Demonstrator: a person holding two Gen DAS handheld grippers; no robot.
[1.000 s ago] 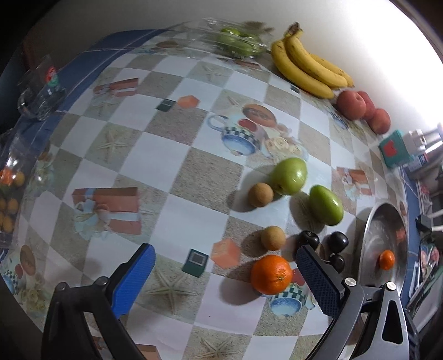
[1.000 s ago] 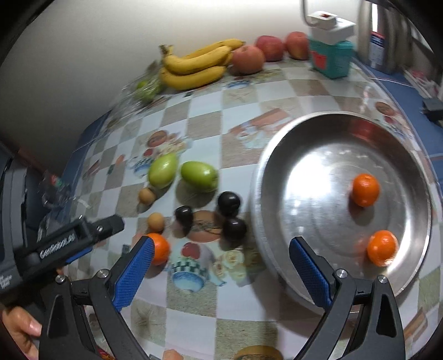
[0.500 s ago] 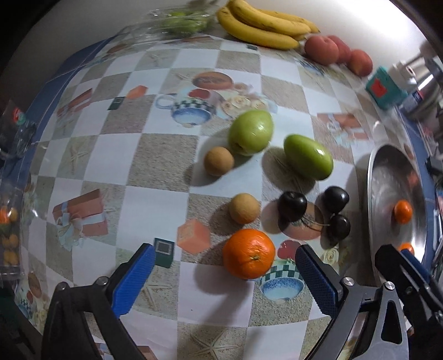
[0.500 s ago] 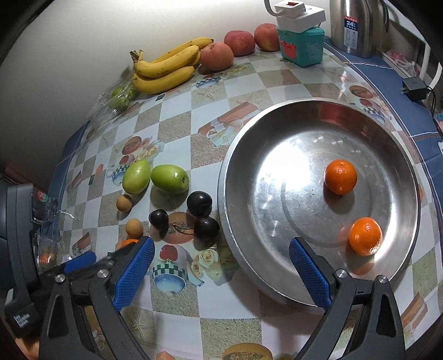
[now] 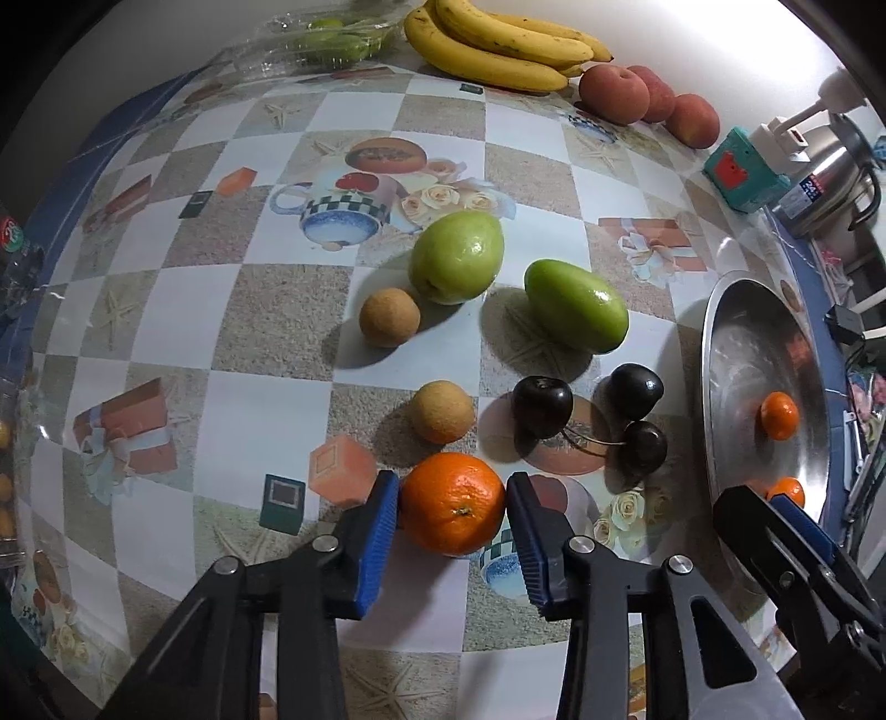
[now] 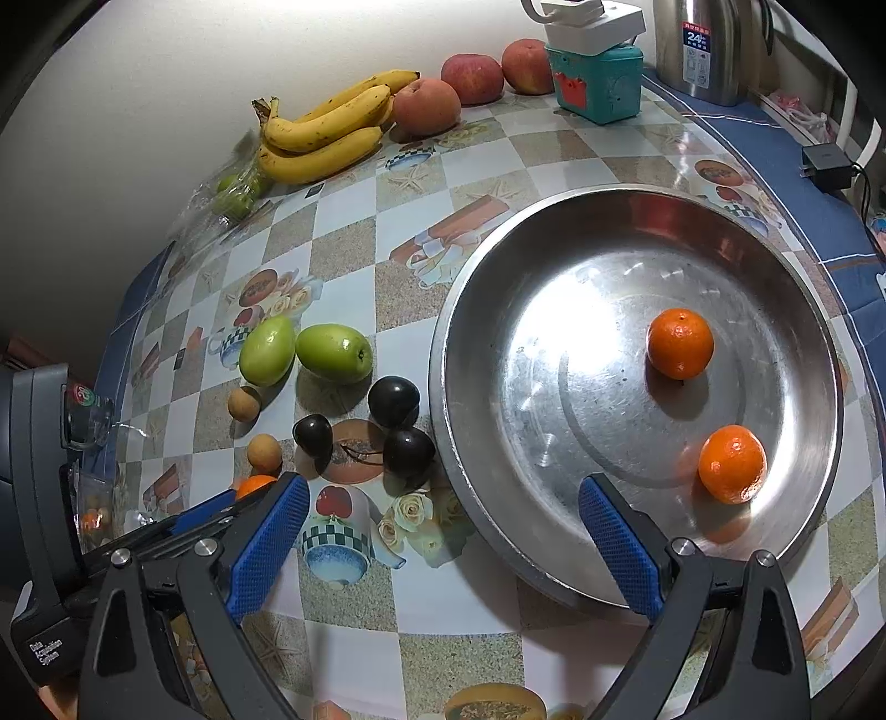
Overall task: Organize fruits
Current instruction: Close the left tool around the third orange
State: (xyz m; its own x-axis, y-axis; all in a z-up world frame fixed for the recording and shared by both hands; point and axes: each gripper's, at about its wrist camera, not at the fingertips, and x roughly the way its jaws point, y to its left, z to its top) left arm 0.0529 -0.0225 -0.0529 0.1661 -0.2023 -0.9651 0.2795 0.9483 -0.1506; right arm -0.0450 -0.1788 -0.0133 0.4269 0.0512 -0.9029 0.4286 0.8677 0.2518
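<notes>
My left gripper is shut on an orange resting on the tablecloth, blue pads against both its sides. That orange peeks out in the right wrist view. My right gripper is open and empty, hovering over the near rim of the steel bowl, which holds two oranges. Two green fruits, two small tan fruits and three dark plums lie beyond the held orange.
Bananas and red apples lie along the back wall. A teal box and a kettle stand at the back right. A bag of green fruit lies back left. A charger lies right.
My left gripper has moved forward to the orange and closed on it. My right gripper has shifted a little nearer over the bowl's rim and stays open.
</notes>
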